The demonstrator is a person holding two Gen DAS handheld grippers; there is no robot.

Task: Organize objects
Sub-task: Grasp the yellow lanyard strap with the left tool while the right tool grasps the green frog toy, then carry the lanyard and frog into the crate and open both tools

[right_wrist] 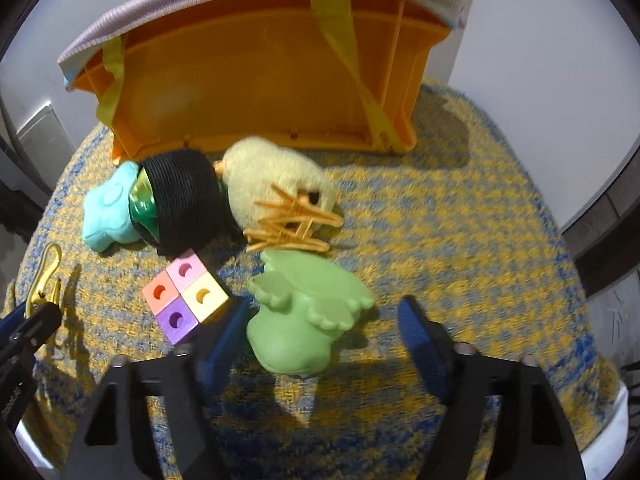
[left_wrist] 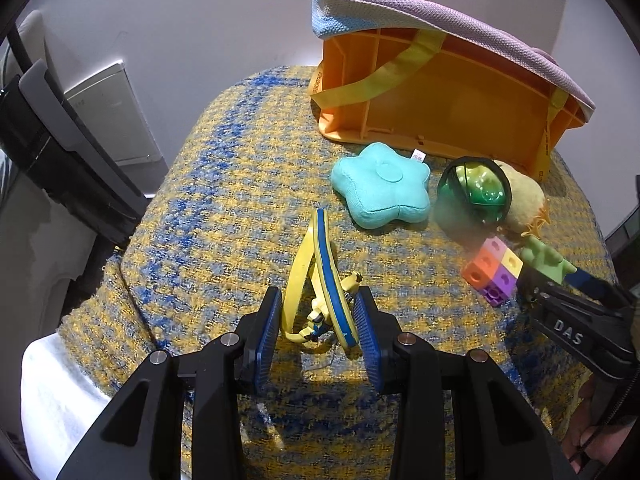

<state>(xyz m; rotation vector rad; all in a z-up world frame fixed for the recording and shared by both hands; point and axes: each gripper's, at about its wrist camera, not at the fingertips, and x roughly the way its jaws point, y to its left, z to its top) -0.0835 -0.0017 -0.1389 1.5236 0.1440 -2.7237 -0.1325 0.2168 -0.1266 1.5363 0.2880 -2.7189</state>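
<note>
A yellow and blue carabiner clip [left_wrist: 320, 280] lies on the woven yellow-blue cloth. My left gripper [left_wrist: 320, 320] is open with its pads on either side of the clip's near end. My right gripper [right_wrist: 324, 328] is open around a green rubber toy [right_wrist: 304, 312], which also shows in the left wrist view [left_wrist: 546, 258]. A block of coloured cubes [right_wrist: 186, 296] sits just left of it. Behind lie a green ball in black mesh [right_wrist: 176, 204], a teal star cushion [left_wrist: 382, 186] and a yellow plush chick [right_wrist: 276, 184].
An orange bin [left_wrist: 440, 96] with a pink-blue fabric rim and yellow straps lies on its side at the back of the cloth. The cloth surface [left_wrist: 224, 208] drops off at the left and near edges. A white wall stands behind.
</note>
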